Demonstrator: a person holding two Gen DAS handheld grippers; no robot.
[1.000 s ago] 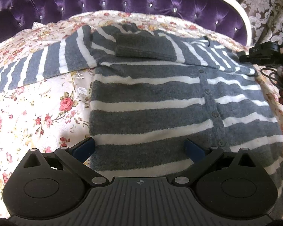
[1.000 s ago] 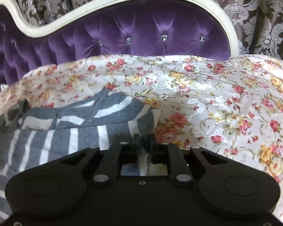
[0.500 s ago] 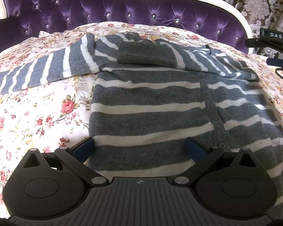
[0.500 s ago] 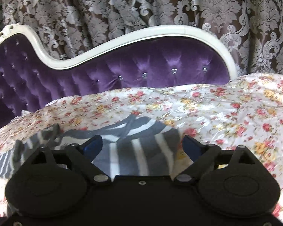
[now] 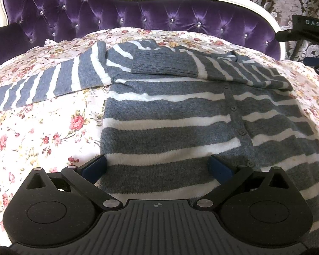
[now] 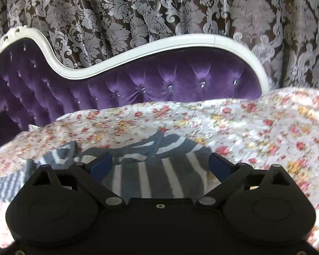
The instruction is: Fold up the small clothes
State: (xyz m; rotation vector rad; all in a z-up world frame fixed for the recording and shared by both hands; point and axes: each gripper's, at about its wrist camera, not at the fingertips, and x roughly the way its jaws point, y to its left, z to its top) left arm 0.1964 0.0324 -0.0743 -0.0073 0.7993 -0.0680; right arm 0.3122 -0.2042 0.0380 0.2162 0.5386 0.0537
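A grey-and-white striped cardigan [image 5: 170, 114] lies buttoned and spread flat on a floral bedspread [image 5: 42, 136], before a purple tufted headboard [image 5: 138, 19] with a white frame. One sleeve [image 5: 193, 65] is folded across the chest, its ribbed cuff resting near the neckline; the other sleeve [image 5: 46, 85] stretches out to the left over the flowers. The left hand-held gripper [image 5: 157, 167] hangs over the cardigan's lower hem, jaws wide, gripping nothing. The right hand-held gripper [image 6: 160, 165] (its view slightly blurred) hovers above the garment's folded shoulder, jaws opening and already wide, the knit below them but not pinched. Damask curtains [image 6: 159, 10] hang behind.
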